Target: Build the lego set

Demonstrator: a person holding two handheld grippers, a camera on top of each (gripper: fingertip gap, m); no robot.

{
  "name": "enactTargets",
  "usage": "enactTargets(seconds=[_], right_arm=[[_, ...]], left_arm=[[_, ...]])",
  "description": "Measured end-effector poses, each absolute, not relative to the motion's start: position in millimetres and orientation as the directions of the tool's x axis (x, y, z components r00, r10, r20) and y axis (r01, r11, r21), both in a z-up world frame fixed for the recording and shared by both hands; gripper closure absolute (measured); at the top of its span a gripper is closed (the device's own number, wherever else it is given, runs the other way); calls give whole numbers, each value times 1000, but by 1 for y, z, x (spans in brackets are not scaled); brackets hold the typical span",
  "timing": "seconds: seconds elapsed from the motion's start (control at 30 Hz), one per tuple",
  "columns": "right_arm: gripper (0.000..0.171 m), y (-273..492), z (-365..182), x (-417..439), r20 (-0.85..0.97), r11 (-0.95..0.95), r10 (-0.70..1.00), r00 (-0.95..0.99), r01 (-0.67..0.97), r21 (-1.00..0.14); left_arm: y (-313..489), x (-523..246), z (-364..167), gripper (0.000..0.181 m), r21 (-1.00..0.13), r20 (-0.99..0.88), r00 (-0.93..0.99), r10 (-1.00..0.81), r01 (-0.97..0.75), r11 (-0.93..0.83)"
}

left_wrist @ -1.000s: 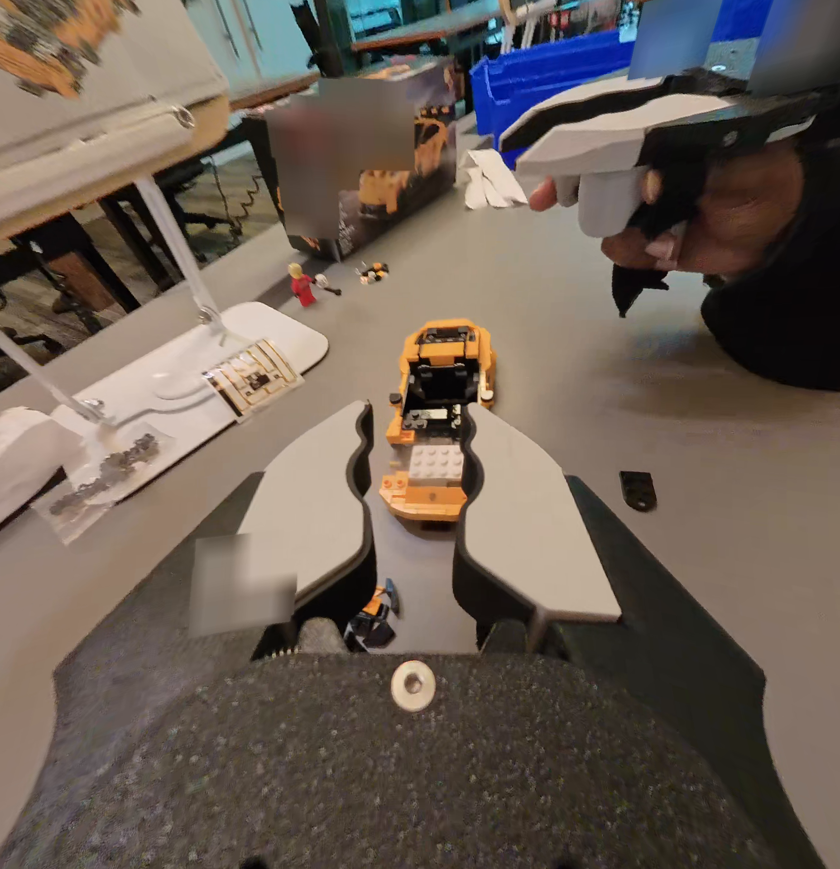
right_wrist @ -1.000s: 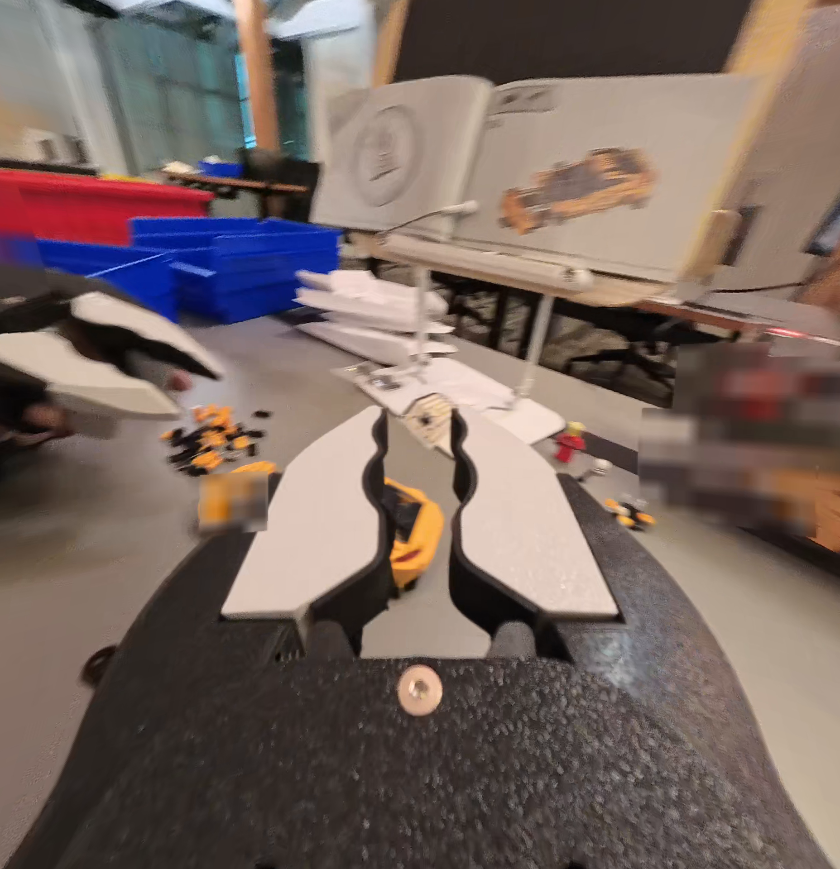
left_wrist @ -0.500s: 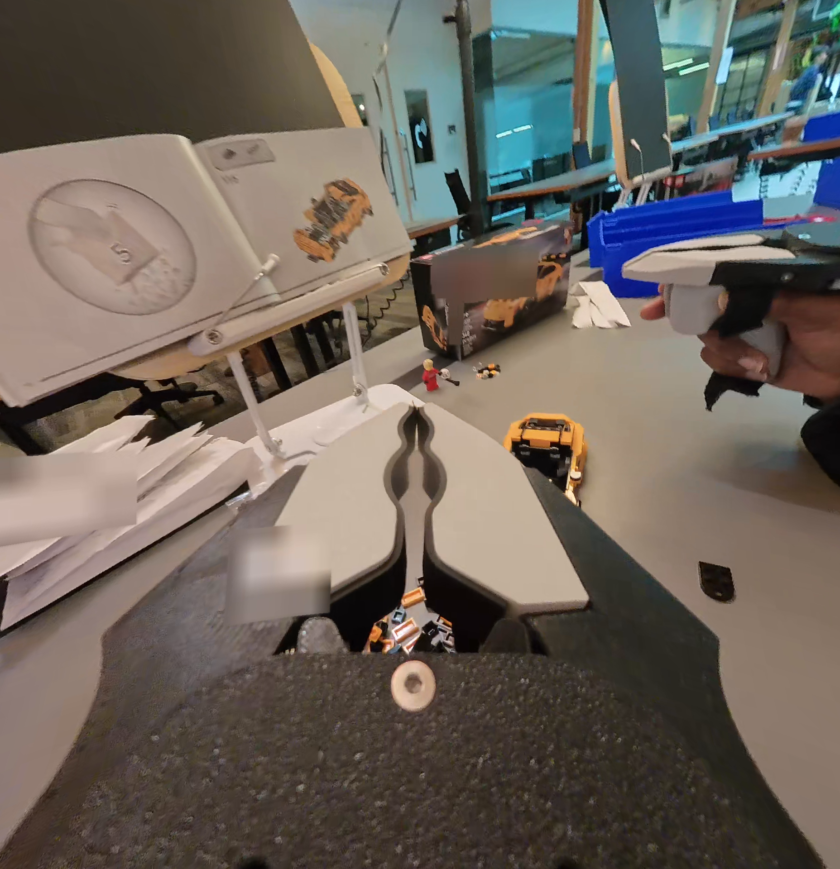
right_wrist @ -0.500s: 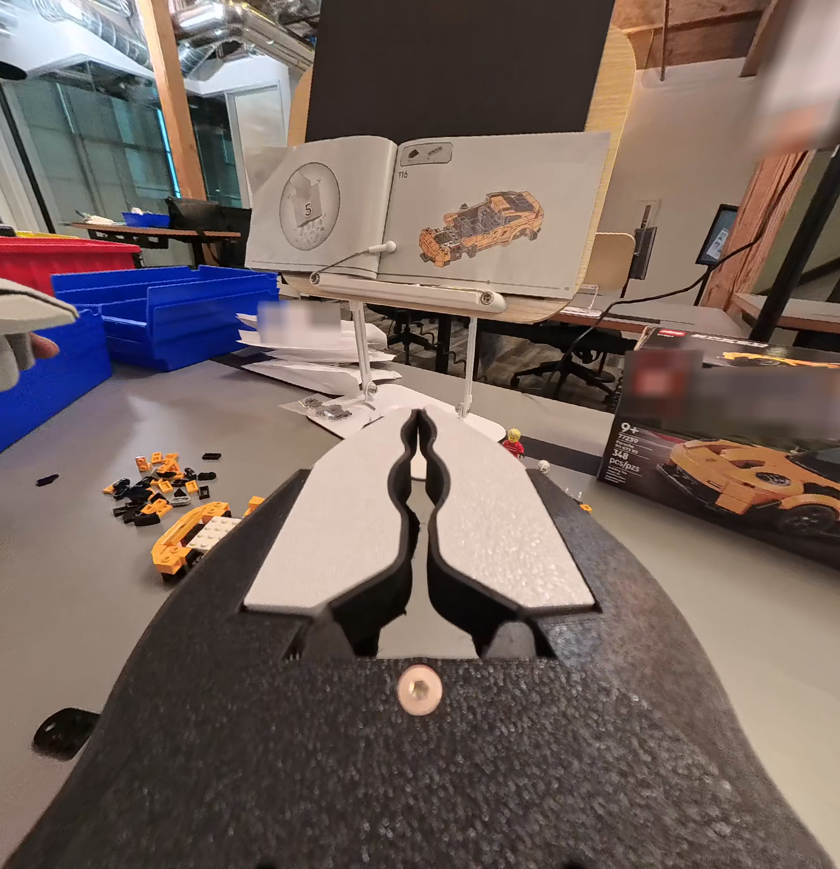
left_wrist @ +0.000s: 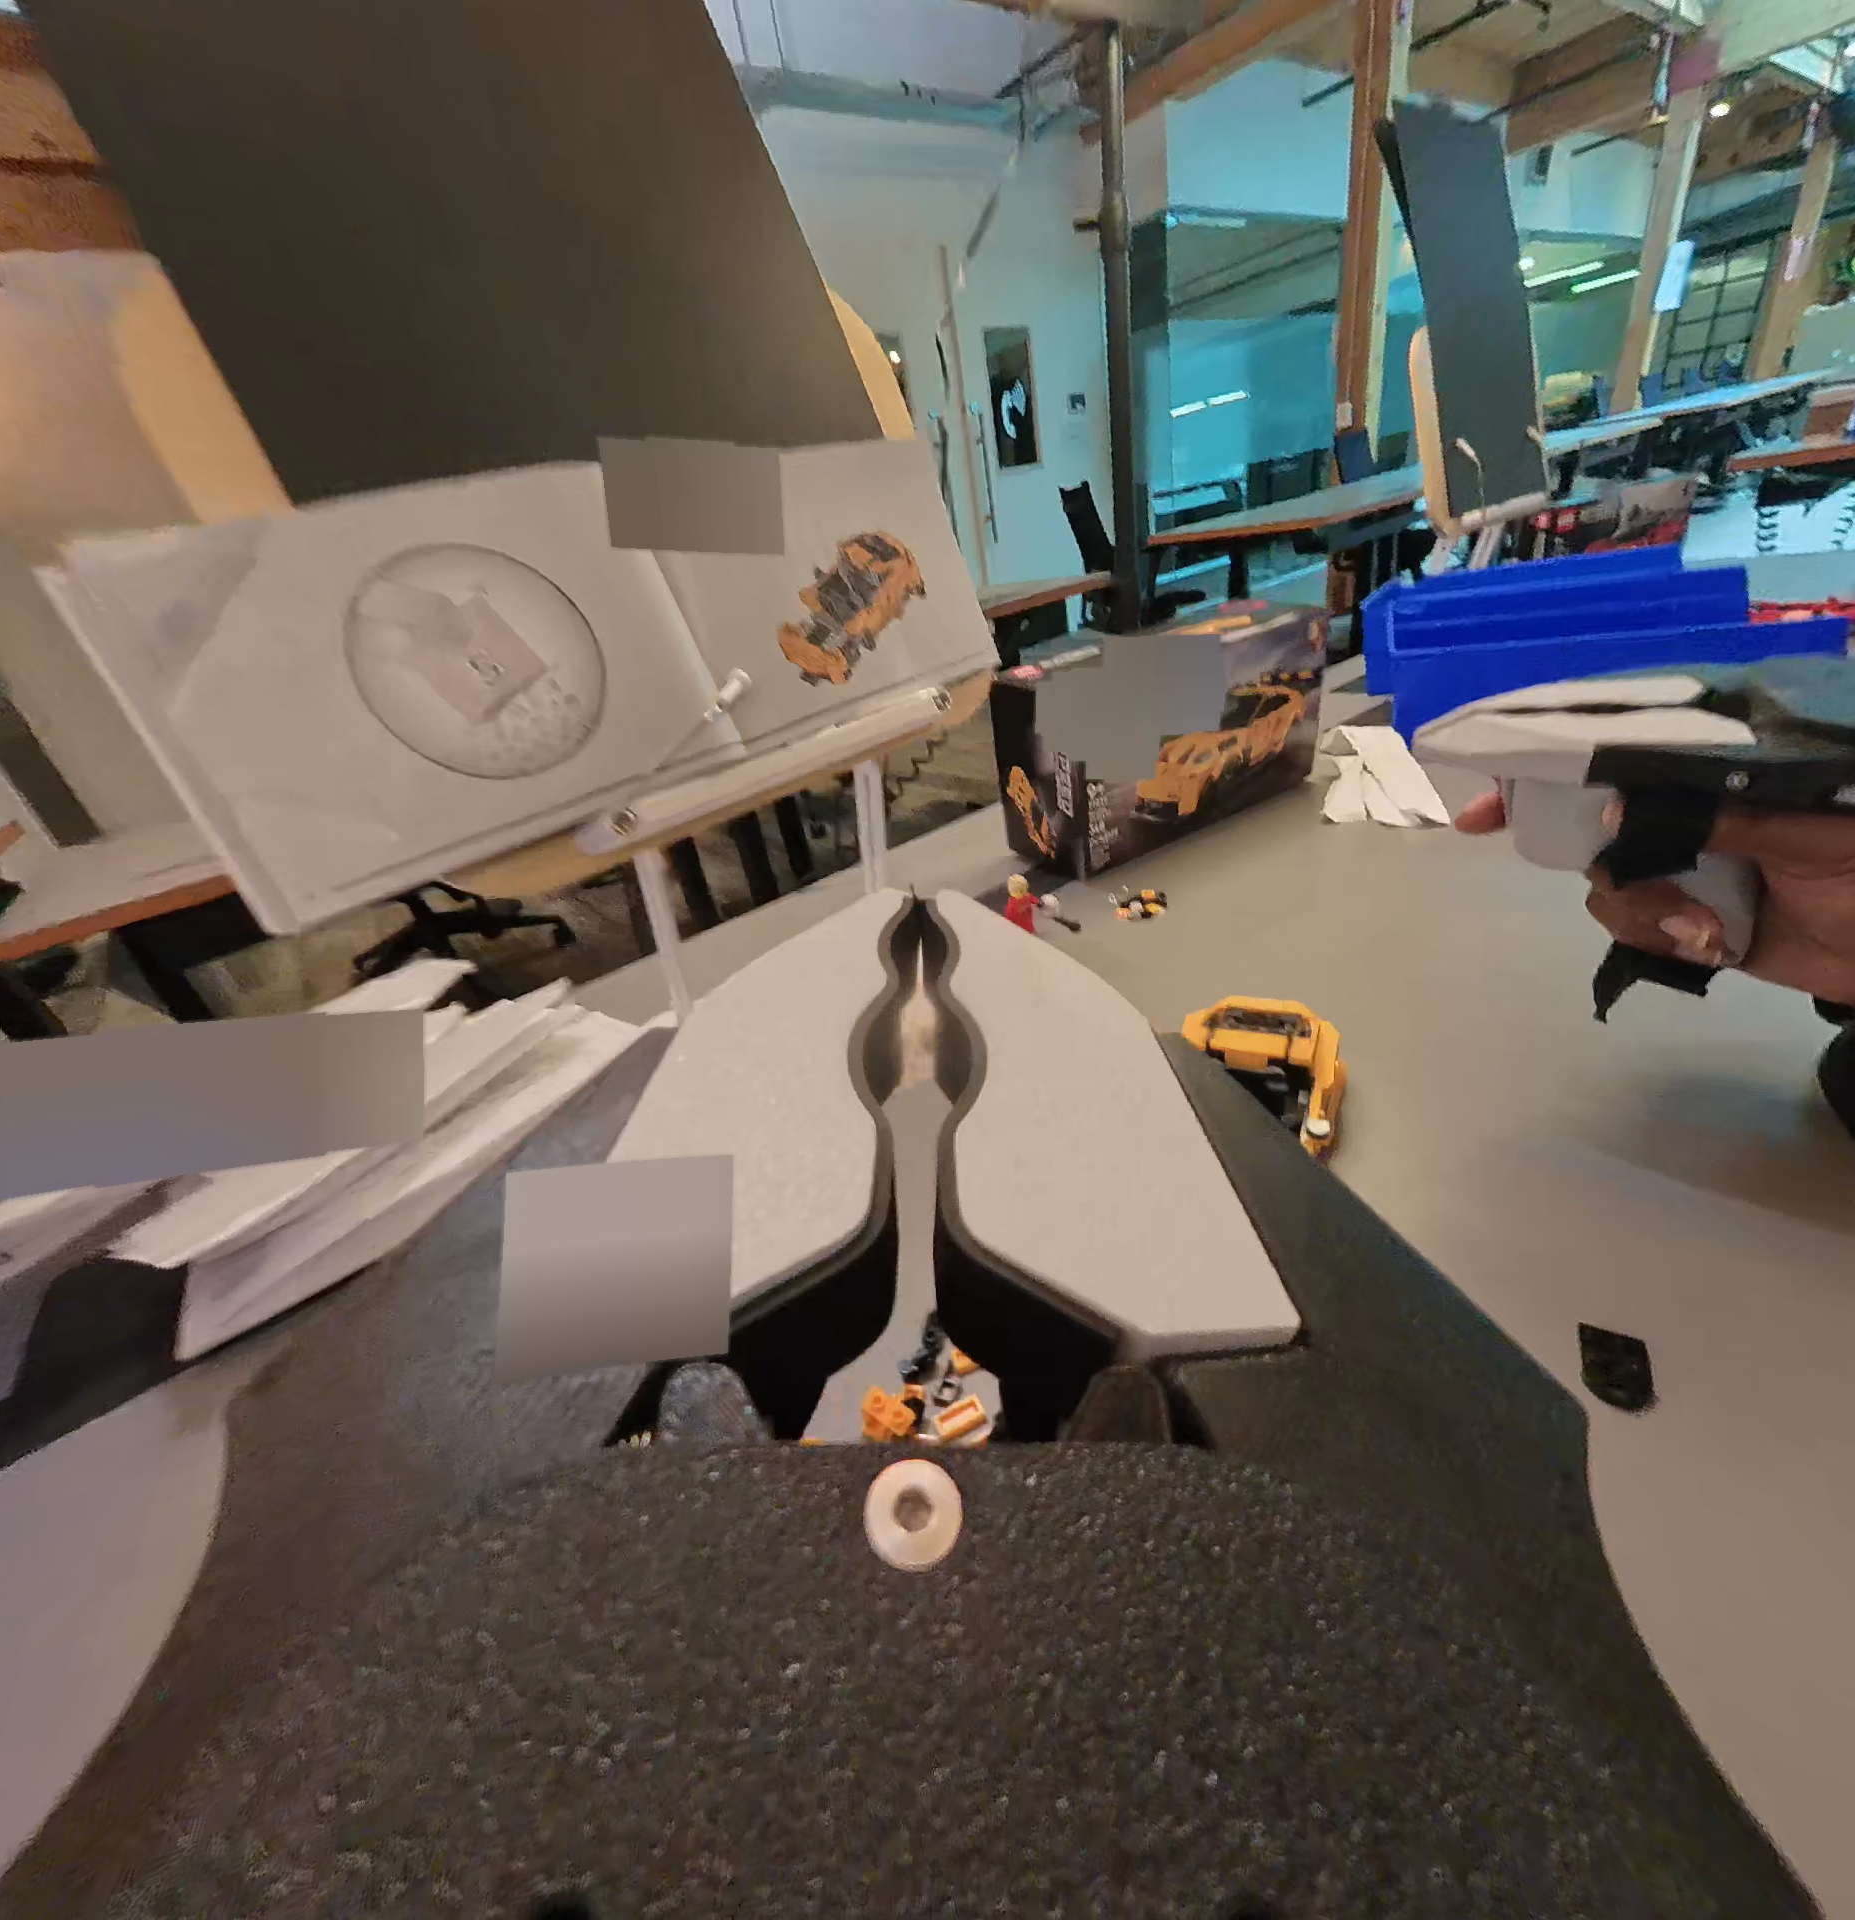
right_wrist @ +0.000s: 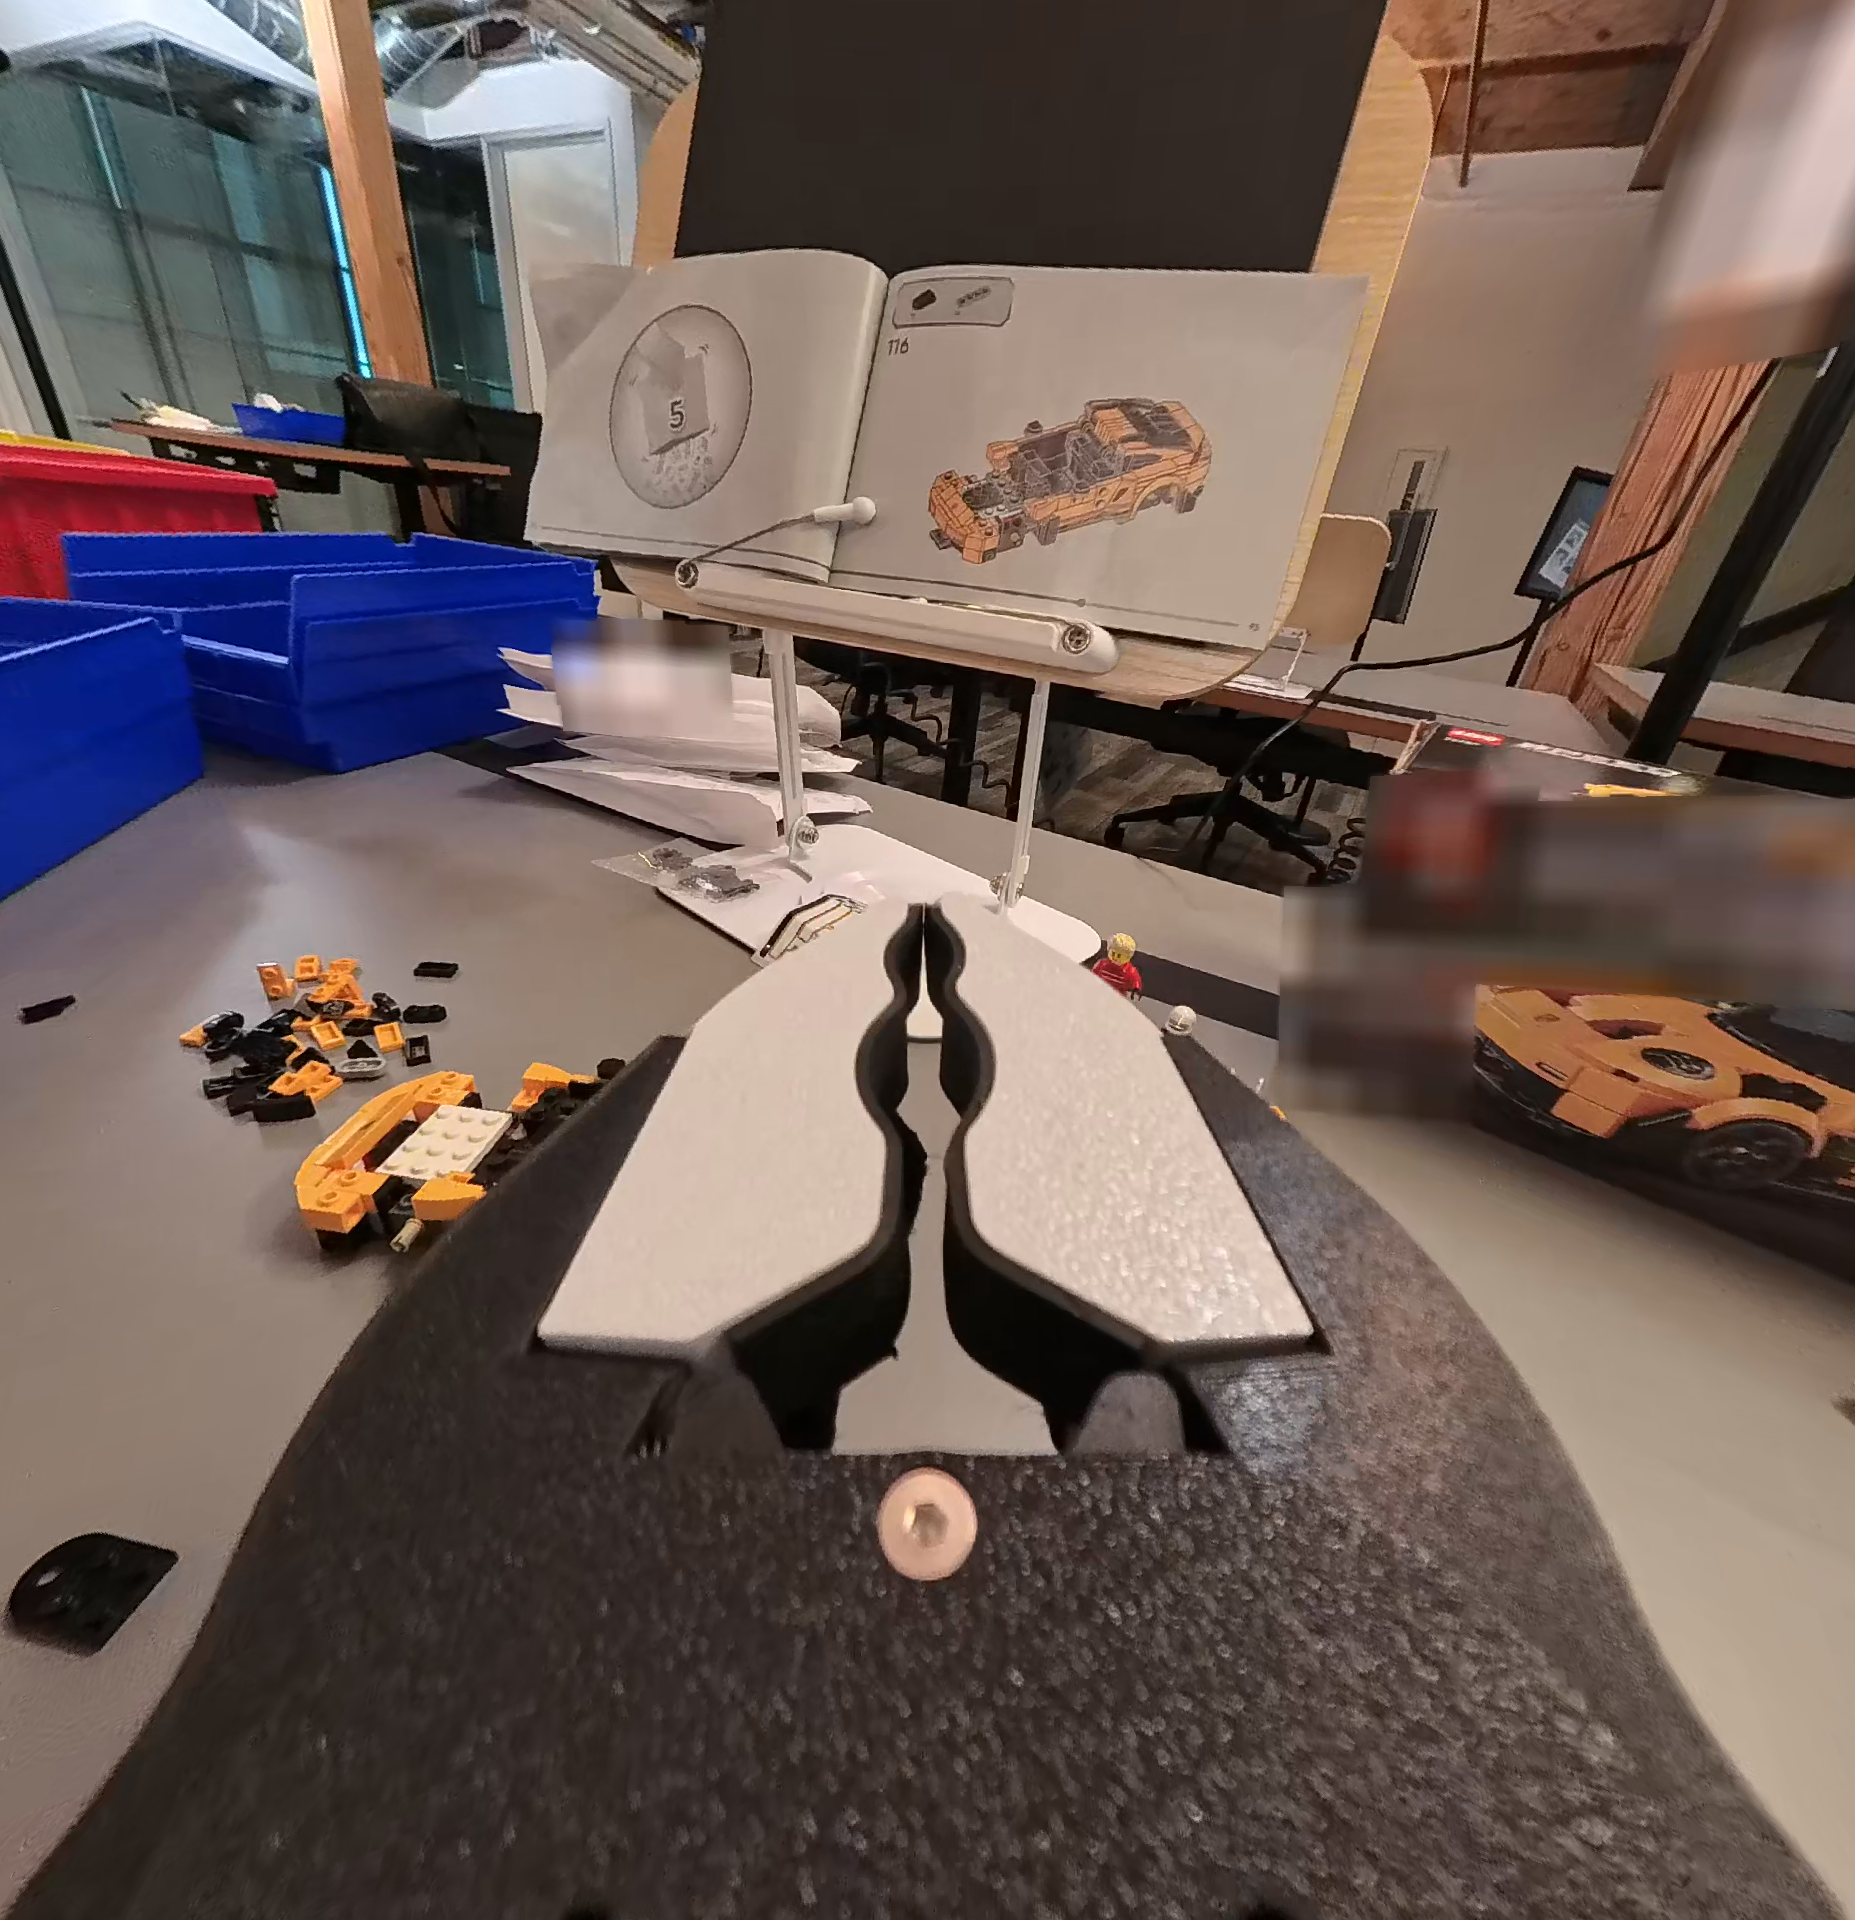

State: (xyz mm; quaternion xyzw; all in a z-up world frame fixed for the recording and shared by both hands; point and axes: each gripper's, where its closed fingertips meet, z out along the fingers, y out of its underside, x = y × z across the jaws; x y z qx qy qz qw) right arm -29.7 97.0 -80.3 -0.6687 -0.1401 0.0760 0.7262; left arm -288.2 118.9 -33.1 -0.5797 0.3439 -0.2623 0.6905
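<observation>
Our left tongs (left_wrist: 915, 914) are closed tip to tip and hold nothing, raised above the loose orange and black pieces (left_wrist: 928, 1403). Our right tongs (right_wrist: 921, 916) are likewise pressed together and empty. The half-built orange car (right_wrist: 409, 1148) rests on the grey desk (right_wrist: 154, 1351), just beside the scattered pieces (right_wrist: 315, 1029). Blue bins (right_wrist: 320, 644) sit at the desk's far edge; we cannot see what is in them. The set's box (left_wrist: 1151, 753) stands beyond the minifigure (left_wrist: 1022, 902), beside the open instruction booklet (right_wrist: 933, 436) on its stand.
</observation>
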Motion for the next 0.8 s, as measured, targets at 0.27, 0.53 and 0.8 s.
enactTargets(seconds=[0.27,0.53,0.8], right_arm=[[171,96,-86,-34,93,68,317,944,75,-995],[171,96,-88,-39,75,54,345,936,60,-997],[171,102,-105,-43,67,-6,354,933,74,-997]], left_arm=[[96,-395,63,181,-972,-192,718,-669,-43,232],[141,-525,18,173,-887,-219,769,-600,-414,-207],[149,-606,-134,163,-345,-109,684,-722,-707,-618]])
